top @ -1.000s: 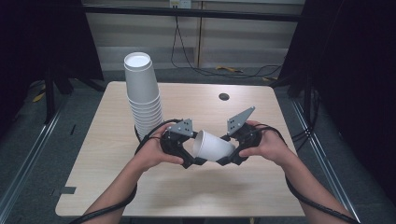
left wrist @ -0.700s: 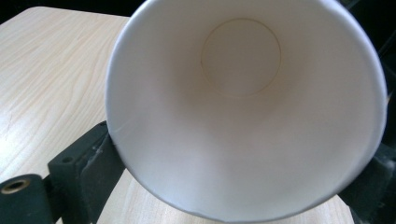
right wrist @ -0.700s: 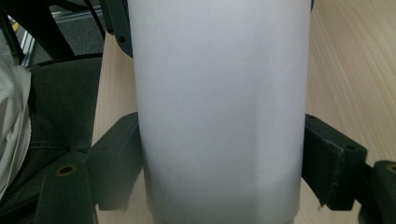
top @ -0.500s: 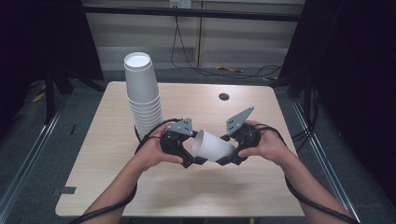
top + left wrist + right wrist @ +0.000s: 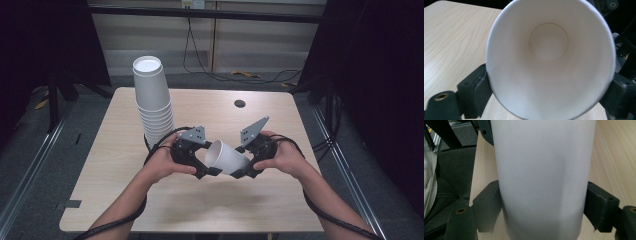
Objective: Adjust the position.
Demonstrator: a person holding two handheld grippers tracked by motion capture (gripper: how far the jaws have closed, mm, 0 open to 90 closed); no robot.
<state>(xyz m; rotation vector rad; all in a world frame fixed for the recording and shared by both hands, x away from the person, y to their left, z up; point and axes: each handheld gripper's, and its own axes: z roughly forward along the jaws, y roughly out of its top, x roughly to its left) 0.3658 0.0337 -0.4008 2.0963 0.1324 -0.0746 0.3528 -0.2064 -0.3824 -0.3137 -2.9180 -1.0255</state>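
Note:
A white paper cup (image 5: 227, 157) lies on its side in the air just above the table, held between my two grippers. My left gripper (image 5: 206, 165) is at the cup's open mouth. In the left gripper view I look straight into the cup (image 5: 549, 62), and the jaws of the left gripper (image 5: 546, 92) press on the rim from both sides. These jaws have just been closing on the cup. My right gripper (image 5: 242, 167) clamps the narrower bottom end. In its own view, the right gripper (image 5: 544, 208) squeezes the cup wall (image 5: 541, 182), its jaws also having just closed further.
A tall stack of white paper cups (image 5: 152, 100) stands upside down at the table's back left, close to my left hand. The wooden table (image 5: 125, 200) has a small dark hole (image 5: 239, 103) near its far edge. Cables trail from both grippers.

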